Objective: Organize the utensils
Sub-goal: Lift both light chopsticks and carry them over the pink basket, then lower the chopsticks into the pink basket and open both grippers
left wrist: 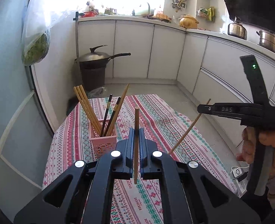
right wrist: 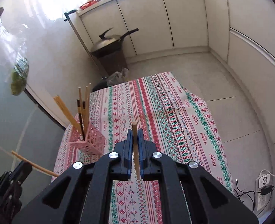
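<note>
A pink lattice holder (left wrist: 103,141) stands at the left of a table with a patterned cloth (left wrist: 156,112), with several light and dark chopsticks leaning in it. My left gripper (left wrist: 136,130) is shut on a brown chopstick (left wrist: 136,119) that stands upright between its pads, just right of the holder. At the right edge of the left wrist view, my right gripper (left wrist: 200,109) hangs above the table with a light chopstick (left wrist: 187,130) slanting down from it. In the right wrist view the right gripper (right wrist: 135,131) is shut on that light chopstick (right wrist: 136,149), to the right of the holder (right wrist: 87,141).
A lidded wok (left wrist: 96,57) sits on a dark bin beyond the table. White cabinets (left wrist: 133,48) run along the back and right. A bag of greens (left wrist: 36,50) hangs at the left. A power strip (right wrist: 262,183) with cables lies on the floor at the right.
</note>
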Action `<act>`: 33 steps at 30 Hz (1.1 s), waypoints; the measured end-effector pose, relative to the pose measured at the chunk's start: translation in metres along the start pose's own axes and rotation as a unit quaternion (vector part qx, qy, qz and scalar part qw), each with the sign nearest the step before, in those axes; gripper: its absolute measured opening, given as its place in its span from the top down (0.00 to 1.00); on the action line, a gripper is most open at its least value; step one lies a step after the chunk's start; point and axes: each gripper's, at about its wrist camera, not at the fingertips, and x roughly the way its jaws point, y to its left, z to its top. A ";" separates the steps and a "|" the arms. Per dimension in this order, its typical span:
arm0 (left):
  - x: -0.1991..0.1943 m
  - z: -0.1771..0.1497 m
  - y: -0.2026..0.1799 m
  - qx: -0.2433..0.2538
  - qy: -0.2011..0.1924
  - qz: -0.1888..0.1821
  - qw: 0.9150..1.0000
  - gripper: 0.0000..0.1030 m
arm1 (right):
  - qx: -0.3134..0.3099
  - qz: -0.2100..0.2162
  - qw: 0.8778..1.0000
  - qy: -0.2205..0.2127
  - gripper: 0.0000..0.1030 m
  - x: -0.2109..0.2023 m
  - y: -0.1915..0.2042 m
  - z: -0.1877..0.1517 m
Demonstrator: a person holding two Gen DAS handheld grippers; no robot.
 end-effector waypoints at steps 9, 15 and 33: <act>-0.019 0.020 0.012 -0.026 -0.015 0.015 0.999 0.96 | 0.053 0.070 0.995 -0.049 0.94 -0.045 0.000 0.004; -0.033 0.059 0.033 -0.043 -0.034 0.048 0.997 0.96 | 0.058 0.092 0.992 -0.063 0.94 -0.054 -0.003 0.004; 0.039 0.108 0.072 -0.102 -0.035 0.126 0.986 0.95 | 0.050 0.102 0.993 -0.033 0.94 -0.035 -0.007 0.000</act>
